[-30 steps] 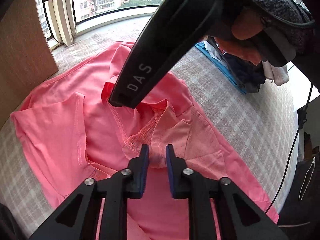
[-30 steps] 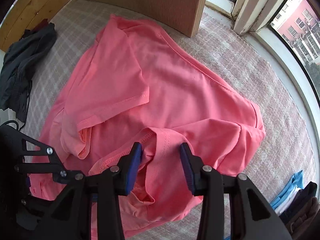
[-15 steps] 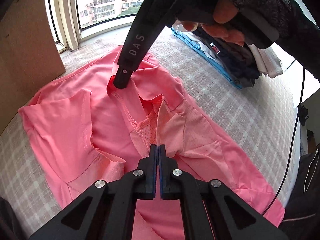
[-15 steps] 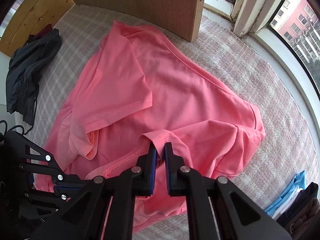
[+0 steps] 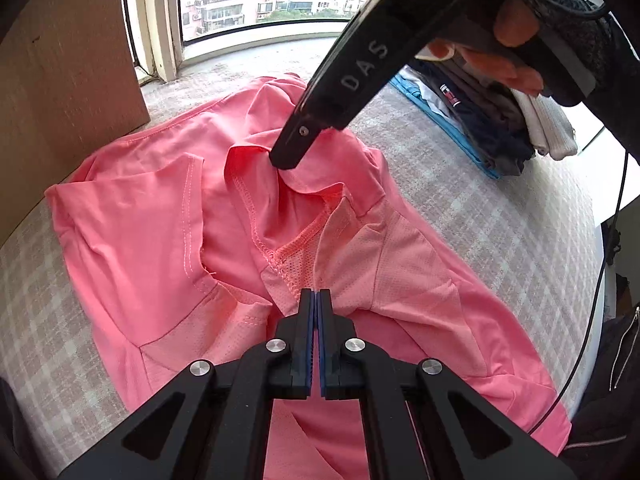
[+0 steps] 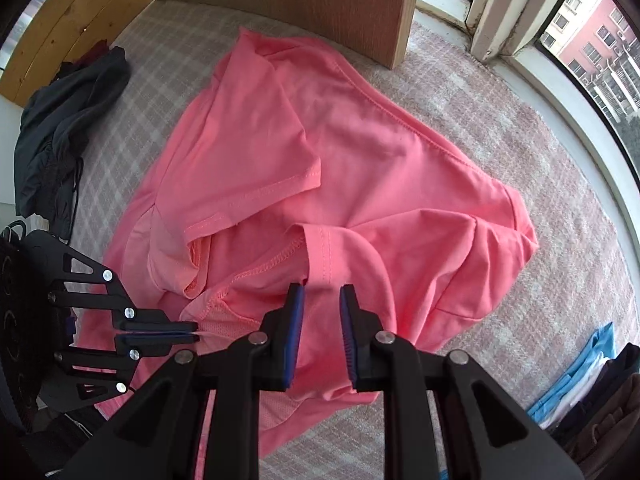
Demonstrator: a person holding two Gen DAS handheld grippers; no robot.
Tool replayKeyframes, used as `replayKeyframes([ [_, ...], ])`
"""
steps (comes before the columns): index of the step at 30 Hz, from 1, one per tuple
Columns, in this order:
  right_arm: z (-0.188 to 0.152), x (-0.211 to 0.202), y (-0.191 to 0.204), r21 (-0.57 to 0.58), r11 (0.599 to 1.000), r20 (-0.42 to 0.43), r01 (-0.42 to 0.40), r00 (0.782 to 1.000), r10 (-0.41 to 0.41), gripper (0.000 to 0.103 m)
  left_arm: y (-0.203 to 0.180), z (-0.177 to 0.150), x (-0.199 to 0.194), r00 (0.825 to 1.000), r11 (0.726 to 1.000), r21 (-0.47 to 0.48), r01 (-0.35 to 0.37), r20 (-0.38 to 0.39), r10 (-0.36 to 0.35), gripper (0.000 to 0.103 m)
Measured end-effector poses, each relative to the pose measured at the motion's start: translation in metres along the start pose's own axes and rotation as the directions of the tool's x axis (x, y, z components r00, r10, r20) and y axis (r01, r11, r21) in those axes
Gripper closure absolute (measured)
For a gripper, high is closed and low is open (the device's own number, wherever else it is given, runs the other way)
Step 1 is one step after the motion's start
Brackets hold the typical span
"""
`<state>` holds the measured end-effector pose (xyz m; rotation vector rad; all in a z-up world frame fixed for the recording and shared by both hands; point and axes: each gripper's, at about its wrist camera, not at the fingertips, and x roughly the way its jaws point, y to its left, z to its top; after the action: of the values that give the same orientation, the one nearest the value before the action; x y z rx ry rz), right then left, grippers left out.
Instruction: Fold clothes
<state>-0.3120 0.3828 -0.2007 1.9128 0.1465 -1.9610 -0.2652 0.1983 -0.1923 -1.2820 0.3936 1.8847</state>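
While left gripper (image 5: 316, 294) jaws pinch pink shirt (image 6: 360, 152), right gripper (image 6: 322, 300) jaws just parted, straddling collar

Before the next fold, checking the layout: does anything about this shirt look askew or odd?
Yes. The pink shirt lies crumpled rather than flat, and part of it is inside out: overlock seams and paler mesh lining show around the opening near the left gripper. One sleeve is flopped across the body.
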Motion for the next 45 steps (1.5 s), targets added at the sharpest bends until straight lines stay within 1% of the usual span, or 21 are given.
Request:
replayKeyframes([
  [1,-0.001,0.003,0.0,0.003,1.0,-0.005,-0.006,1.0,0.006,0.084,-0.001,0.0,-0.001,1.0,1.0,0.006,0.001,-0.002,-0.001,0.102],
  [4,0.001,0.01,0.006,-0.004,1.0,-0.017,0.023,1.0,-0.024,0.084,-0.004,0.001,-0.002,1.0,1.0,0.016,0.002,-0.001,-0.002,0.102],
  [6,0.003,0.011,0.011,-0.005,1.0,-0.031,0.017,0.999,-0.017,0.084,-0.004,0.002,-0.002,1.0,1.0,0.014,0.005,0.0,-0.005,0.102],
  [9,-0.013,0.02,0.025,-0.016,0.999,-0.043,0.03,0.999,-0.031,0.084,-0.004,0.002,-0.003,1.0,1.0,0.012,0.01,0.006,-0.011,0.102],
  [11,-0.015,0.023,0.03,-0.02,0.999,-0.044,0.03,0.999,-0.031,0.084,-0.005,0.002,-0.003,1.0,1.0,0.017,0.013,0.005,-0.013,0.102],
  [13,-0.016,0.027,0.037,-0.039,0.997,-0.038,0.071,0.997,-0.073,0.084,-0.006,0.001,-0.003,1.0,1.0,0.021,0.013,0.003,-0.013,0.102],
  [15,-0.013,0.026,0.036,-0.04,0.997,-0.031,0.069,0.997,-0.07,0.085,-0.006,0.0,-0.005,1.0,1.0,0.019,0.01,0.005,-0.01,0.102],
  [17,-0.014,0.021,0.035,-0.032,0.998,-0.008,0.052,0.999,-0.052,0.096,-0.006,-0.002,-0.007,1.0,1.0,0.015,0.014,0.012,-0.014,0.102],
  [21,-0.019,0.0,0.035,-0.007,1.0,0.042,-0.009,0.999,0.009,0.096,-0.005,-0.005,-0.009,0.999,1.0,0.009,0.024,0.021,-0.024,0.102],
  [25,-0.019,-0.019,0.033,0.022,0.996,0.106,-0.087,0.991,0.085,0.096,-0.005,-0.008,-0.006,0.999,1.0,0.012,0.028,0.014,-0.029,0.102],
  [27,-0.002,-0.021,0.032,0.04,0.99,0.127,-0.138,0.983,0.131,0.096,-0.006,-0.01,-0.005,1.0,1.0,0.011,0.027,0.01,-0.028,0.102],
  [28,0.015,-0.02,0.035,0.043,0.988,0.129,-0.149,0.981,0.143,0.096,-0.005,-0.011,-0.005,1.0,1.0,0.008,0.026,0.008,-0.026,0.102],
  [31,0.037,-0.006,0.031,0.044,0.985,0.117,-0.165,0.98,0.159,0.096,-0.002,-0.014,-0.004,1.0,1.0,-0.014,0.027,-0.006,-0.027,0.101],
  [34,0.042,-0.009,0.026,0.02,0.992,0.133,-0.127,0.983,0.123,0.095,0.002,-0.017,-0.007,1.0,0.999,-0.043,0.02,-0.017,-0.021,0.101],
  [36,0.034,-0.025,0.011,0.032,0.987,0.164,-0.159,0.975,0.151,0.093,0.004,-0.016,-0.011,1.0,0.998,-0.059,0.023,-0.013,-0.023,0.098],
  [37,0.03,-0.032,0.005,0.041,0.988,0.18,-0.146,0.974,0.136,0.09,0.004,-0.013,-0.014,1.0,0.998,-0.06,0.026,0.002,-0.026,0.098],
  [38,0.026,-0.04,-0.001,0.05,0.991,0.194,-0.121,0.975,0.109,0.085,0.003,-0.009,-0.017,0.999,0.998,-0.06,0.031,0.016,-0.03,0.093],
  [39,0.022,-0.046,-0.008,0.06,0.995,0.201,-0.074,0.978,0.061,0.081,0.004,-0.004,-0.017,0.999,0.997,-0.062,0.039,0.026,-0.037,0.087],
  [40,0.02,-0.048,-0.016,0.079,0.996,0.202,-0.042,0.979,0.025,0.073,0.004,0.001,-0.015,0.999,0.997,-0.064,0.038,0.031,-0.036,0.086],
  [41,0.017,-0.051,-0.025,0.108,0.994,0.2,-0.028,0.98,0.006,0.07,0.006,0.007,-0.011,0.999,0.997,-0.072,0.038,0.031,-0.036,0.084],
  [45,0.012,-0.047,-0.056,0.191,0.981,0.179,-0.029,0.984,-0.006,0.069,0.012,0.03,0.01,0.999,0.994,-0.1,0.051,0.016,-0.05,0.084],
])
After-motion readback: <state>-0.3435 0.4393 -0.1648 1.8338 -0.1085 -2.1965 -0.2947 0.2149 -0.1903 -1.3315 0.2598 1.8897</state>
